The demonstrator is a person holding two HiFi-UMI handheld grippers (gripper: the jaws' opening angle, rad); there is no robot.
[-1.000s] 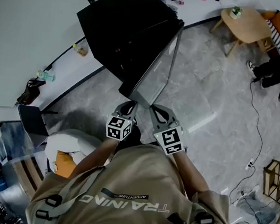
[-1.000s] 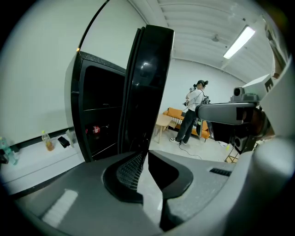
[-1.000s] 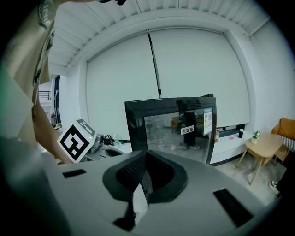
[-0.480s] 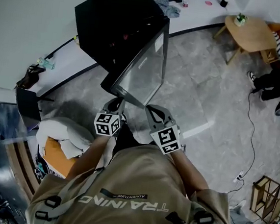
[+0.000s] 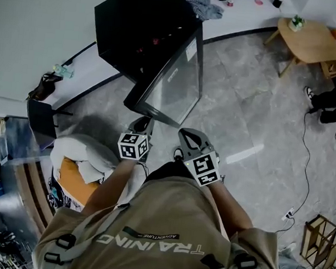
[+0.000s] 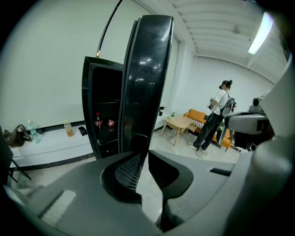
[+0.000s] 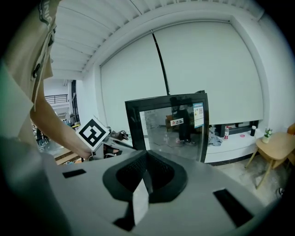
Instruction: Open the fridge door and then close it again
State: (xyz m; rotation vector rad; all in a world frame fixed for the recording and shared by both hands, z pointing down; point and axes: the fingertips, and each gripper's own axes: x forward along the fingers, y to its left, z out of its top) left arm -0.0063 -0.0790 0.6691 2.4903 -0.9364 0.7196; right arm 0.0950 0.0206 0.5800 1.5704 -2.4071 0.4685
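**Beside the Open Fridge Door, Both Claws Empty**

At the free edge of the black-framed glass fridge door (image 5: 176, 81), both grippers hover close without holding it. That door stands swung well out from the tall black fridge cabinet (image 5: 144, 25), so the opening half of the task looks done and the closing half remains.

The left gripper (image 6: 142, 154) looks along the door's thin edge, with the dark shelves and a couple of red-labelled bottles (image 6: 98, 122) showing to the left of it. Its jaws are a narrow slit apart, the grey marbled floor (image 5: 245, 126) shows through the gap, and nothing is between them. This placement seems meant to keep track of the edge rather than to grip it.

The right gripper (image 7: 146, 173) faces the door's outer glass pane square-on. Its jaw tips meet and it holds nothing. Closed tips make a blunt pusher, so this hand looks best placed to press on the pane and swing the door back to the cabinet.

The main risk is pushing too near the hinge side, where the door would resist.
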